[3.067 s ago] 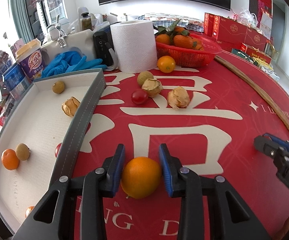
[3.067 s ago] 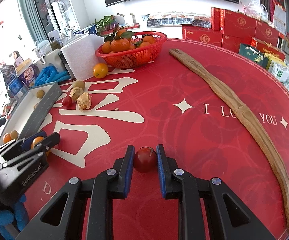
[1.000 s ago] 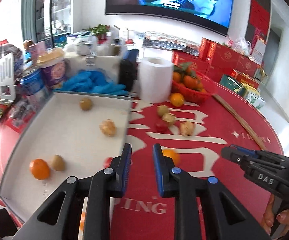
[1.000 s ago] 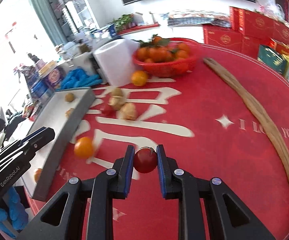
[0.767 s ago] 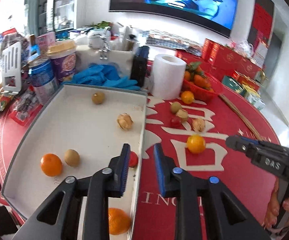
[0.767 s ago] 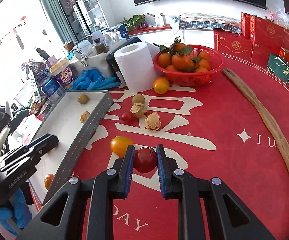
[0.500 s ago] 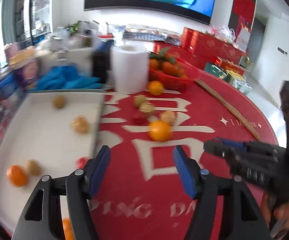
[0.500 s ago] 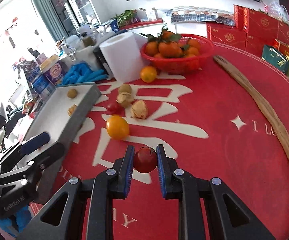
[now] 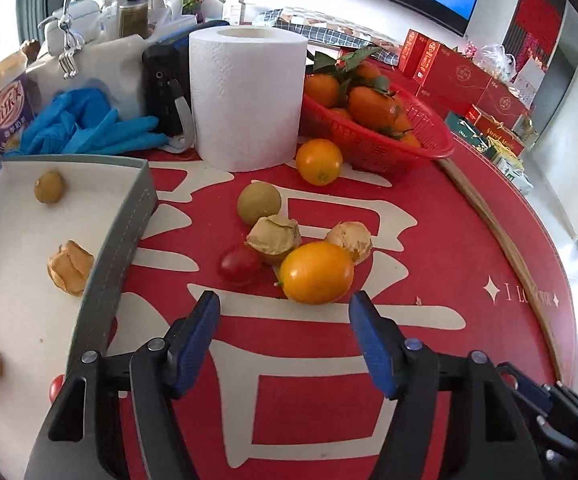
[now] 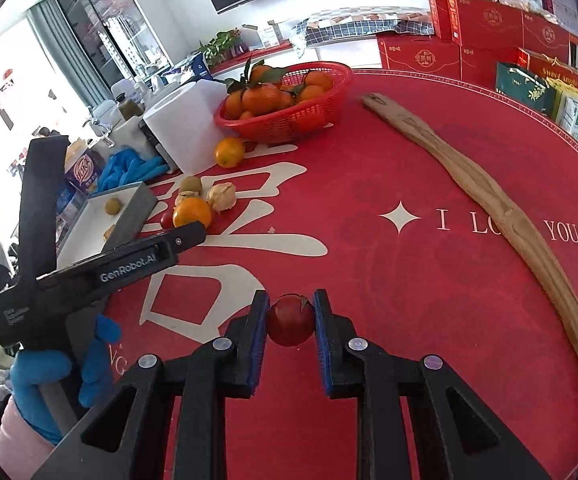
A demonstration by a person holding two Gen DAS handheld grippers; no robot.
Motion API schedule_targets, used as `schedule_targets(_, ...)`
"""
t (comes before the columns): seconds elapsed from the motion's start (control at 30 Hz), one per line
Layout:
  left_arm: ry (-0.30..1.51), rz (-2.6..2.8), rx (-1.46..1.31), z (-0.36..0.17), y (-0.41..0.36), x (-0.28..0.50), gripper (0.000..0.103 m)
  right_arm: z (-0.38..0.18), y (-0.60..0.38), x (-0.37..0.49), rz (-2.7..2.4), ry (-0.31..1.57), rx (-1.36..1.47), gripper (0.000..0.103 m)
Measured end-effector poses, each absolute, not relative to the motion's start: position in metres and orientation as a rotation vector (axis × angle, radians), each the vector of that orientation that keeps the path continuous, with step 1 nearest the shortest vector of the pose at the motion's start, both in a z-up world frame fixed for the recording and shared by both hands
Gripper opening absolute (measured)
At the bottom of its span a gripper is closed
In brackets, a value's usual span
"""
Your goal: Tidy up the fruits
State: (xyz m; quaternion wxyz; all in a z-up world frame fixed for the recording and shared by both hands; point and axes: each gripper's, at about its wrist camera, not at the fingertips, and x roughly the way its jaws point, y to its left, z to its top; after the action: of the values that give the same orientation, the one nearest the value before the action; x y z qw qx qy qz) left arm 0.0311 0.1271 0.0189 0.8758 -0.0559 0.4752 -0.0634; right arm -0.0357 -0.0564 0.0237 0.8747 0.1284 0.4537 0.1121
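Note:
My left gripper [image 9: 284, 304] stands open and wide over the red cloth, nothing between its fingers. Just ahead of its tips lies an orange [image 9: 316, 272], resting against two papery husk fruits [image 9: 275, 236]. A cherry tomato [image 9: 239, 266] sits to their left, with a greenish round fruit [image 9: 259, 203] and a second orange [image 9: 319, 161] behind. The white tray [image 9: 121, 240] on the left holds several small fruits. My right gripper [image 10: 291, 301] is shut on a red tomato [image 10: 291, 325], held above the cloth.
A paper roll [image 9: 247, 96] and a red basket of tangerines [image 9: 377, 136] stand behind the loose fruit. Blue gloves [image 9: 85, 128] and a cup [image 9: 3, 108] lie past the tray. A long wooden stick [image 10: 509, 220] curves along the table's right side. A blue-gloved hand [image 10: 41, 368] holds the left tool.
My left gripper went from shut to wide open and swung from over the tray's edge to the fruit cluster on the cloth. The right gripper kept its tomato and drifted a little.

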Motion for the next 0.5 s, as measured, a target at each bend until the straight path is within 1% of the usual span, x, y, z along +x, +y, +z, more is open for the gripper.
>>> schedule_targets(0.1,0.999,-0.116,-0.150,0.020,0.127,0.037,0.070,0.021,-0.057,-0.034,0.244,0.949,0.277,0.023)
schedule_targets(0.17,0.996,-0.098,-0.152,0.018,0.126,0.041,0.065,0.020,-0.056,-0.034,0.250,0.949,0.278,0.023)
schedule_targets(0.2,0.992,-0.088,-0.140,0.018,0.122,0.042,0.056,0.020,-0.056,-0.034,0.251,0.949,0.278,0.023)
schedule_targets(0.23,0.991,-0.077,-0.120,0.018,0.117,0.044,0.037,0.020,-0.056,-0.034,0.253,0.948,0.278,0.023)
schedule_targets(0.27,0.990,-0.061,-0.091,0.018,0.113,0.044,0.038,0.020,-0.056,-0.034,0.254,0.948,0.279,0.023)
schedule_targets(0.5,0.978,-0.074,-0.096,0.023,0.126,0.026,0.038,0.024,-0.053,-0.032,0.272,0.942,0.267,0.023)
